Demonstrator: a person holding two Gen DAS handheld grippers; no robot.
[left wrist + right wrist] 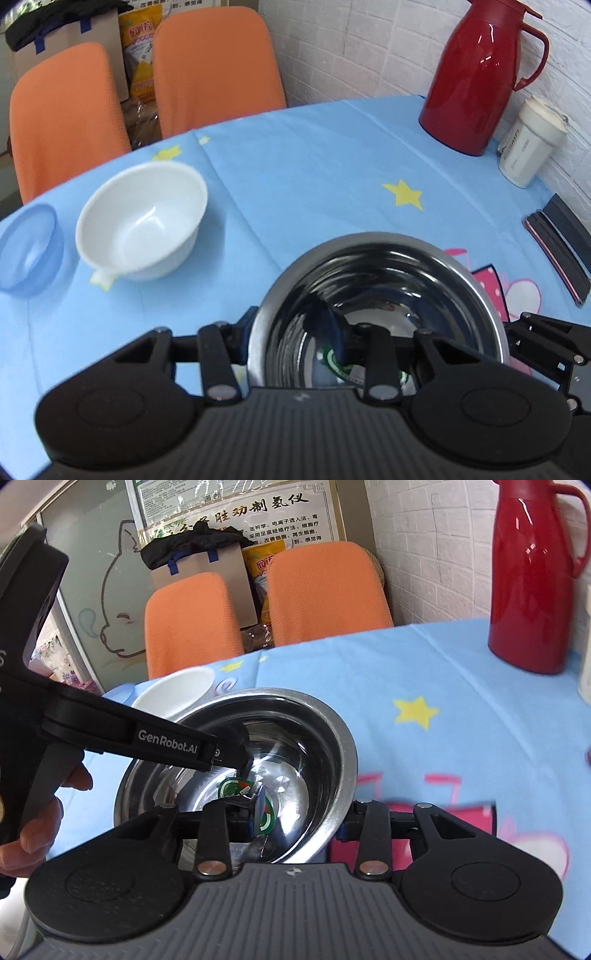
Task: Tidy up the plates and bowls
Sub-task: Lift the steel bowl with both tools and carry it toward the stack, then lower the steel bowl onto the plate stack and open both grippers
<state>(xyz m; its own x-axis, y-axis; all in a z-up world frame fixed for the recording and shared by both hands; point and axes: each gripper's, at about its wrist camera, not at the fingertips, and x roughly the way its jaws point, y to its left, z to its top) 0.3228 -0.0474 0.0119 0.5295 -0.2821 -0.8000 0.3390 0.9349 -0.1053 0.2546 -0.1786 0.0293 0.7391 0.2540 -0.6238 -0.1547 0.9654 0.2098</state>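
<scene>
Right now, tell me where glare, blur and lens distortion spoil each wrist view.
Left wrist: the steel bowl mirrors the room and gripper, hiding its interior; white bowl and blue bowl look soft; the table edge bows. Right wrist: window glare streaks the red thermos; the pink print beside the steel bowl is smeared; edges curve.

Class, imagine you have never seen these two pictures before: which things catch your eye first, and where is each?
The shiny steel bowl dominates, close in front of both cameras, with both grippers' jaws straddling its rim, one inside and one outside. Behind it on the blue star-print tablecloth, a tall red thermos jug stands at the far right by the white brick wall. A white bowl sits at the left.
</scene>
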